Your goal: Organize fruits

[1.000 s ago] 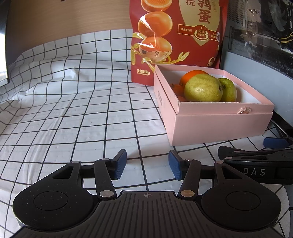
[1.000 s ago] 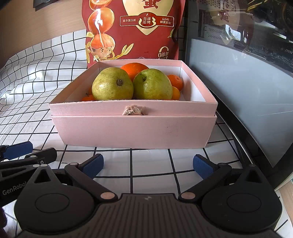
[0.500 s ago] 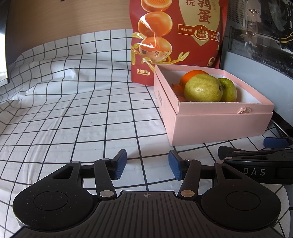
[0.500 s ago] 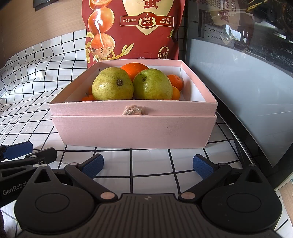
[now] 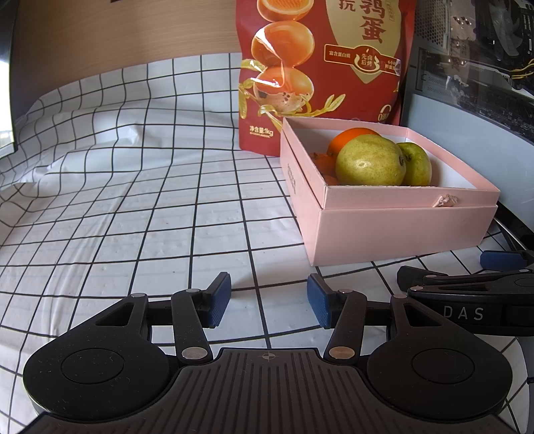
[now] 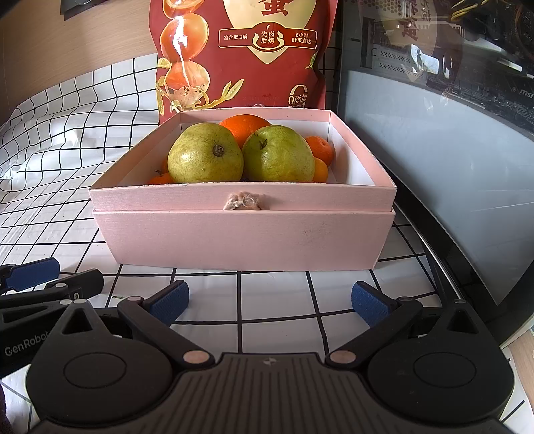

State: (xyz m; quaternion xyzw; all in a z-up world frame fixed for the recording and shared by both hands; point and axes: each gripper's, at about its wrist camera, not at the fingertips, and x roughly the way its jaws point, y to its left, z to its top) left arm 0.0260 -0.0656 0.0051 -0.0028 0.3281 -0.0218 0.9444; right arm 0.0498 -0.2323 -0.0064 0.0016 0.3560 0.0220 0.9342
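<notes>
A pink box (image 6: 243, 233) (image 5: 393, 230) stands on the checked cloth. It holds two green pears (image 6: 207, 157) (image 6: 278, 155) (image 5: 370, 162), a large orange (image 6: 245, 127) (image 5: 350, 138) and small tangerines (image 6: 320, 148). My right gripper (image 6: 270, 300) is open and empty, low over the cloth just in front of the box. My left gripper (image 5: 268, 300) is open and empty, to the left front of the box. Each gripper shows at the edge of the other's view.
A red snack bag (image 6: 240, 56) (image 5: 323, 73) stands upright behind the box. A dark glass-sided computer case (image 6: 450, 117) rises right of the box. The white checked cloth (image 5: 133, 200) stretches to the left. A wooden wall (image 5: 116, 30) is behind.
</notes>
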